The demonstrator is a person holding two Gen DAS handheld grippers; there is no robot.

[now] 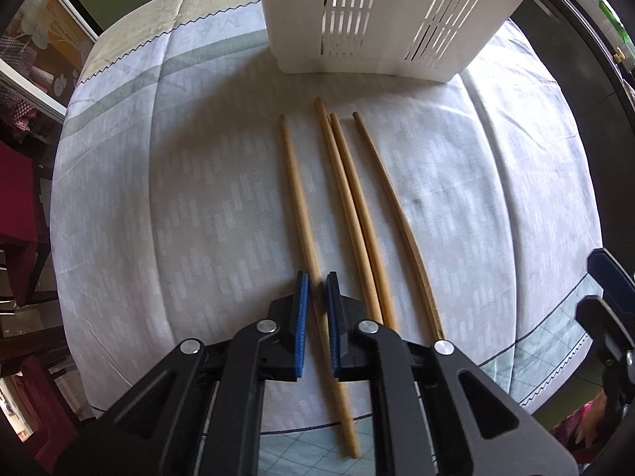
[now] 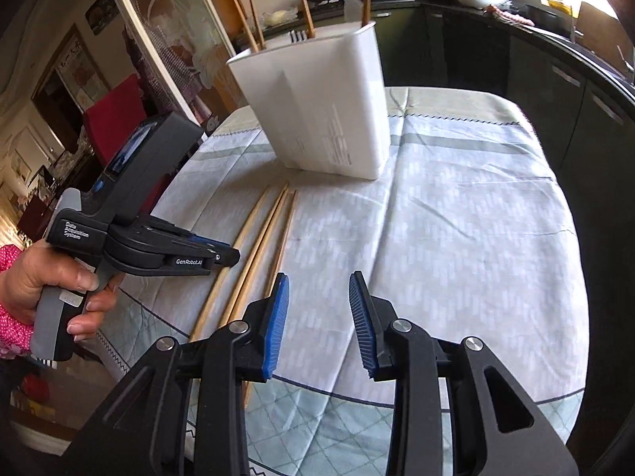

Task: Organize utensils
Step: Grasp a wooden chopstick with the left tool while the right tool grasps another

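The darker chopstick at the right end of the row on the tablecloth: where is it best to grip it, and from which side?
Probably grip the darker chopstick at its thick near end, coming from above with the pads on either side of its width. It lies flat and apart from the touching pair there, so the pads have room. The open right tool is nearest.

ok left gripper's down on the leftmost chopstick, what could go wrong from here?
1. The left gripper clamps the leftmost chopstick far from its middle, so it may droop or pivot when lifted.
2. The neighbouring chopstick pair lies close to the right pad and could get nudged.
3. The white utensil holder already holds several chopsticks, and the new one could snag on them.
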